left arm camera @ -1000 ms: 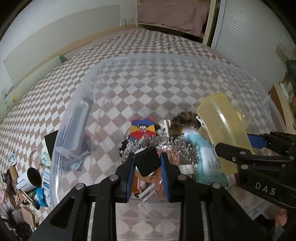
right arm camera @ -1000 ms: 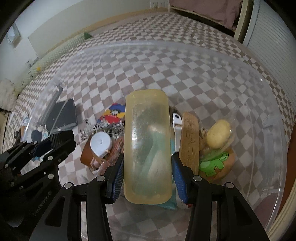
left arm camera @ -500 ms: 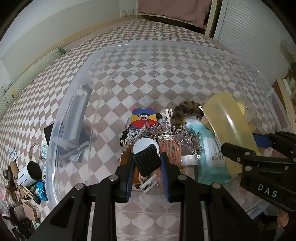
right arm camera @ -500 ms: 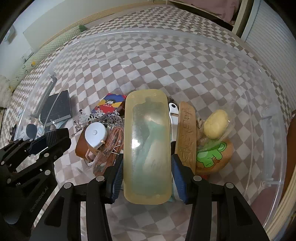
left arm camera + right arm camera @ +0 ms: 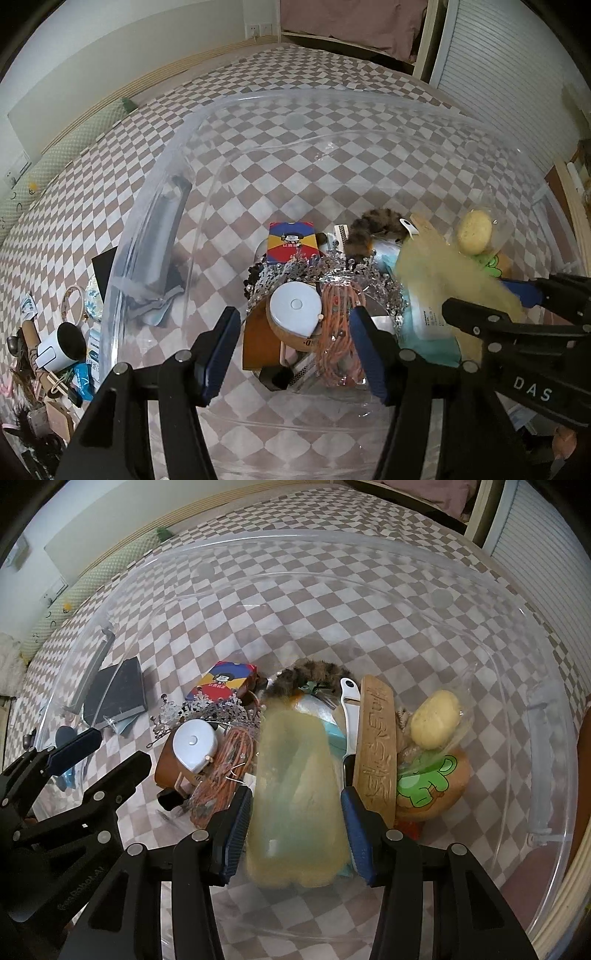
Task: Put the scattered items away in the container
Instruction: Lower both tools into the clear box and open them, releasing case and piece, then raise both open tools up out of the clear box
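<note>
A clear plastic tub [image 5: 258, 110] [image 5: 535, 709] on the checkered floor holds several items. My left gripper [image 5: 295, 350] is open and empty above the tub. A small black block [image 5: 275, 376] lies below it by a white-lidded brown jar [image 5: 295, 310] [image 5: 194, 744], an orange cord [image 5: 336, 332] and a silver tiara [image 5: 291, 273]. My right gripper [image 5: 295, 812] has spread jaws on either side of a blurred translucent yellow case [image 5: 295, 794] [image 5: 443, 266]. I cannot tell if it still grips the case.
The tub also holds a colourful card box [image 5: 221, 681], a furry brown item [image 5: 310, 675], a carved wooden piece [image 5: 376, 746], a potato [image 5: 436, 720] and a frog-print pouch [image 5: 432, 782]. A white mug [image 5: 59, 347] and clutter lie outside left. A dark notebook [image 5: 118, 694] lies beyond the wall.
My left gripper opened and let go of the small black block, which now lies in the tub. The yellow case has gone blurred between my right gripper's jaws.
</note>
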`<state>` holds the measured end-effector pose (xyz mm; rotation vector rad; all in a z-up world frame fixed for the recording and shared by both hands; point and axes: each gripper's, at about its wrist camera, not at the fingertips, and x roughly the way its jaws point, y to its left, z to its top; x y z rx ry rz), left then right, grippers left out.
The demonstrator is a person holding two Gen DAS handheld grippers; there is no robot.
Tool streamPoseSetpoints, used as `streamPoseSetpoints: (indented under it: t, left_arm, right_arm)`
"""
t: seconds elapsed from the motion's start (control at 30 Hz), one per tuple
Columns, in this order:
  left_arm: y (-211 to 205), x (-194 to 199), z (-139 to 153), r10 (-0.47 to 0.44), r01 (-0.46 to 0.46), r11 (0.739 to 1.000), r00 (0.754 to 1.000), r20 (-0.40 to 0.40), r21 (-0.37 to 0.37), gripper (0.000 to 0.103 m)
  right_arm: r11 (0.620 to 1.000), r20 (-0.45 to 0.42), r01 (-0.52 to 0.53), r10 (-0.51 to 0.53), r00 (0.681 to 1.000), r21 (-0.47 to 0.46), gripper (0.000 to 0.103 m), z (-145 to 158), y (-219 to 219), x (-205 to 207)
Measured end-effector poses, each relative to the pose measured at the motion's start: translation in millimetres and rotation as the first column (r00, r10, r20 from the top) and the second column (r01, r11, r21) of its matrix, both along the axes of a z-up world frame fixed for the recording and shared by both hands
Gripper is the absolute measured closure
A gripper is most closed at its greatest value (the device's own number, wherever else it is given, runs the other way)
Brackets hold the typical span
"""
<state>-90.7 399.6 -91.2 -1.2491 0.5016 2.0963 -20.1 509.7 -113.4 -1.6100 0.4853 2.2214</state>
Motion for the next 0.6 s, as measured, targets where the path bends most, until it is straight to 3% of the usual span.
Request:
streamPoseSetpoints:
  t: [0.33, 0.4, 0.6]
  left_arm:
    - [-1.6, 4.4, 8.2, 0.001, -0.001, 1.0, 1.0, -0.021, 0.017, 0.041]
    - [-1.9, 5.5, 10.0, 0.001, -0.001, 1.0, 1.0, -0.026, 0.021, 0.029]
    - [-2.8, 8.9, 15.4, 0.002, 0.0, 0.999, 0.999, -0.039, 0.032, 0.017]
  right_arm:
    - [0.999, 0.011, 0.033, -0.033, 0.999, 0.005, 0.054, -0.1, 9.8, 7.8]
    - [0.999, 0.002, 0.046, -0.046, 0.999, 0.009, 0.054, 2.0, 13.1, 10.1]
    - [0.997, -0.03, 0.067, -0.066, 0.997, 0.033, 0.054, 8.6, 18.0, 20.1]
